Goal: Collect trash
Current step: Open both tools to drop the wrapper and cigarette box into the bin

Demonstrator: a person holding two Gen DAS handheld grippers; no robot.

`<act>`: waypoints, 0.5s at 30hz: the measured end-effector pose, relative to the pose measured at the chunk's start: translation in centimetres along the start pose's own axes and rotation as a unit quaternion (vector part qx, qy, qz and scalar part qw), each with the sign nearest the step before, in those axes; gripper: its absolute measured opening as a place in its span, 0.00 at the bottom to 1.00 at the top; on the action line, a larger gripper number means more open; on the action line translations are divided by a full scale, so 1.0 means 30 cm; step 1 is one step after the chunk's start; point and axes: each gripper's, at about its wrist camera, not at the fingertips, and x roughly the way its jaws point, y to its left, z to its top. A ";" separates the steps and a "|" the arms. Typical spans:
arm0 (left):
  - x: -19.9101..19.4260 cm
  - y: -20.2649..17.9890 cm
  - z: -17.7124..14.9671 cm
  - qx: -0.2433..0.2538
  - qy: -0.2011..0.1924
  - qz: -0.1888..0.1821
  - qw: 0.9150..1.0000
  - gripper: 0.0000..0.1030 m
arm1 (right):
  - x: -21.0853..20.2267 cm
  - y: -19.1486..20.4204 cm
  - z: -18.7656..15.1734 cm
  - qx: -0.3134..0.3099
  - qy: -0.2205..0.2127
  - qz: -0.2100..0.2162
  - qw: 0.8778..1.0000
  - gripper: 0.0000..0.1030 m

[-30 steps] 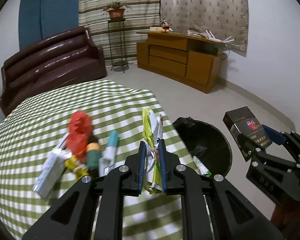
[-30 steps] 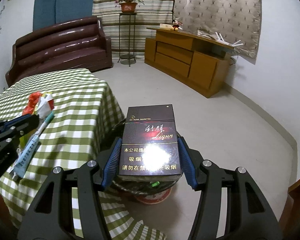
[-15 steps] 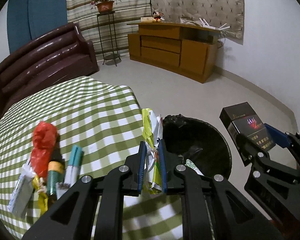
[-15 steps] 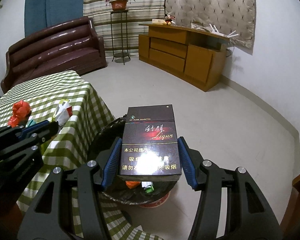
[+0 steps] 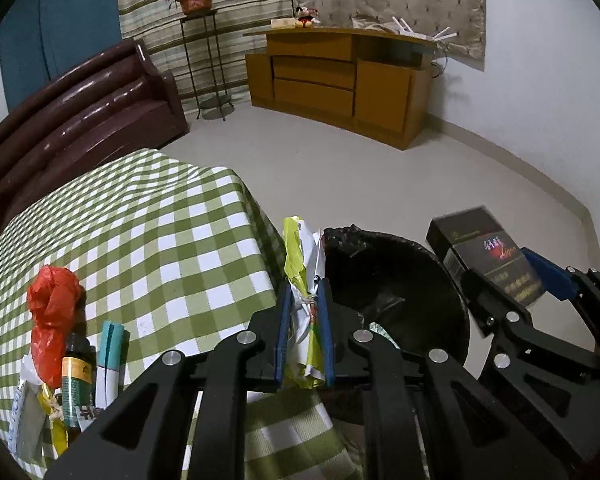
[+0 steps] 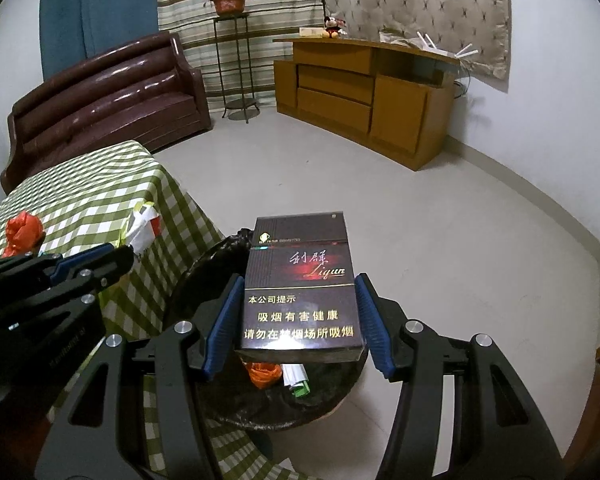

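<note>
My left gripper [image 5: 305, 292] holds a crumpled yellow and white wrapper [image 5: 298, 248] upright between its blue pads. Its jaws are opening, with the wrapper still between them. It hangs at the table's corner, by the rim of a black-lined trash bin [image 5: 400, 280]. My right gripper [image 6: 300, 282] is shut on a dark cigarette pack [image 6: 300, 248], held flat above the bin [image 6: 204, 276]. Orange and white trash [image 6: 262, 374] lies inside the bin. The left wrist view shows the pack [image 5: 480, 244] to the right of the bin.
On the green checked tablecloth [image 5: 160, 240] lie a red plastic bag [image 5: 52, 308], a small bottle [image 5: 76, 364], a teal and white tube [image 5: 110, 352] and a white packet [image 5: 28, 420]. A brown sofa [image 5: 80, 120], plant stand [image 5: 204, 60] and wooden cabinet [image 5: 340, 80] stand beyond open floor.
Both grippers have moved toward the bin and lower, each with its item. The table trash has slid left in the left wrist view, and the bin looks larger.
</note>
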 end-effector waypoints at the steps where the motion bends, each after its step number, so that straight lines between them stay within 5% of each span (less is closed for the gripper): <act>1: 0.002 0.000 -0.001 -0.002 0.002 0.000 1.000 0.19 | 0.001 -0.005 -0.002 0.003 0.000 0.000 1.000 0.55; 8: -0.007 -0.003 -0.002 -0.004 -0.003 0.004 1.000 0.41 | 0.002 -0.034 0.009 0.011 -0.001 -0.006 1.000 0.60; 15: -0.016 -0.003 -0.006 -0.007 -0.006 0.006 1.000 0.46 | -0.010 -0.040 0.018 0.011 -0.005 -0.013 1.000 0.60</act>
